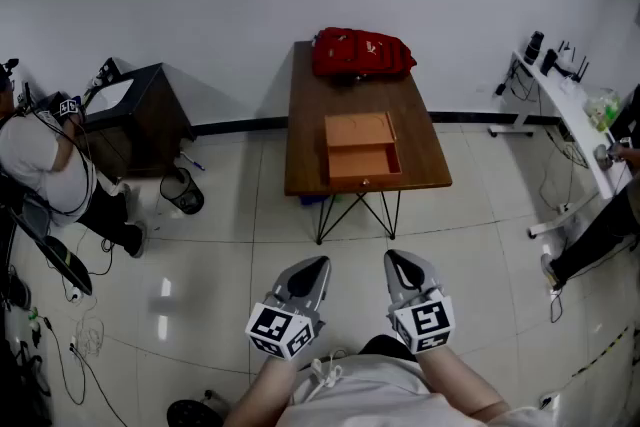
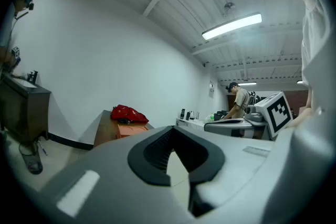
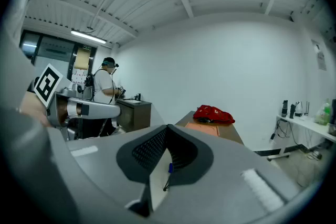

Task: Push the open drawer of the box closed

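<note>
Jaws together and empty on left gripper (image 1: 318, 267) and right gripper (image 1: 394, 259), both well short of table (image 1: 305, 115), likely pre-closed as blunt pushers; orange box (image 1: 360, 128) mid-table, open drawer (image 1: 364, 162) jutting toward table's near edge.

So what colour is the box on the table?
The box is orange; head view shows it best.

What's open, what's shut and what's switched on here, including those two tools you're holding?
Drawer: pulled open, sticking out of the orange box.
Left tool: shut, holding nothing.
Right tool: shut, holding nothing.
Ceiling lamp: on.
</note>
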`<act>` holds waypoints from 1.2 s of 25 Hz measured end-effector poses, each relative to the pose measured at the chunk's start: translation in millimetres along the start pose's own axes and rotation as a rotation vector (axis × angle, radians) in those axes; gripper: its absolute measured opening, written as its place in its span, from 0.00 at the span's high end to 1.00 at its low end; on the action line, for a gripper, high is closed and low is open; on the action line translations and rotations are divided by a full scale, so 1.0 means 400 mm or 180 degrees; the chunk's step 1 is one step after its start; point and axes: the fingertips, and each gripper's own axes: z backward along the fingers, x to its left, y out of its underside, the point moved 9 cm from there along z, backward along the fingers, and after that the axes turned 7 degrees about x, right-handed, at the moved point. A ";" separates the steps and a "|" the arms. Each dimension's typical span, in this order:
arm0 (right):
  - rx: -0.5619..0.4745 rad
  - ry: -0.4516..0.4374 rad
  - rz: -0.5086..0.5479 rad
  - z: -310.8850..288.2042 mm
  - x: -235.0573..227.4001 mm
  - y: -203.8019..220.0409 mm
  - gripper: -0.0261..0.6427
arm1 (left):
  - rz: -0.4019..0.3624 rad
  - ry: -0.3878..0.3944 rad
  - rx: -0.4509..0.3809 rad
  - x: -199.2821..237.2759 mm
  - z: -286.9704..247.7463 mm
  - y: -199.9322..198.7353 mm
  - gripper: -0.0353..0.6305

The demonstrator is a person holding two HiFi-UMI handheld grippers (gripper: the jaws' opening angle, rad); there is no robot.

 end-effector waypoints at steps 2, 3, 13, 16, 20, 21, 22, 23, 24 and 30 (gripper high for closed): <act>0.0023 0.0002 -0.0003 -0.014 0.014 0.010 0.95 | 0.0031 0.0017 -0.0001 0.020 0.005 0.003 0.94; 0.0048 -0.0002 -0.0019 -0.021 0.020 0.013 0.95 | 0.0044 0.0025 -0.0001 0.029 0.006 0.004 0.94; 0.0130 -0.0055 -0.0167 -0.126 -0.010 0.021 0.95 | 0.0099 -0.0013 0.0032 0.104 -0.044 0.019 0.94; 0.0162 -0.0051 -0.0216 -0.175 -0.056 0.020 0.95 | 0.0090 -0.0001 0.0086 0.126 -0.090 0.015 0.94; 0.0181 -0.0050 -0.0243 -0.259 -0.131 0.015 0.95 | 0.0104 -0.0103 0.0118 0.180 -0.171 0.012 0.94; 0.0194 -0.0045 -0.0257 -0.279 -0.153 0.012 0.95 | 0.0119 -0.0121 0.0145 0.196 -0.199 0.011 0.94; 0.0215 -0.0050 -0.0268 -0.300 -0.176 0.007 0.95 | 0.0139 -0.0130 0.0168 0.212 -0.229 0.007 0.94; 0.0241 -0.0066 -0.0275 -0.322 -0.201 0.004 0.95 | 0.0159 -0.0137 0.0177 0.228 -0.261 0.000 0.94; 0.0270 -0.0088 -0.0276 -0.344 -0.226 0.000 0.95 | 0.0173 -0.0144 0.0174 0.242 -0.295 -0.011 0.94; 0.0348 -0.0148 -0.0310 -0.475 -0.387 -0.021 0.95 | 0.0175 -0.0158 0.0246 0.296 -0.481 -0.056 0.94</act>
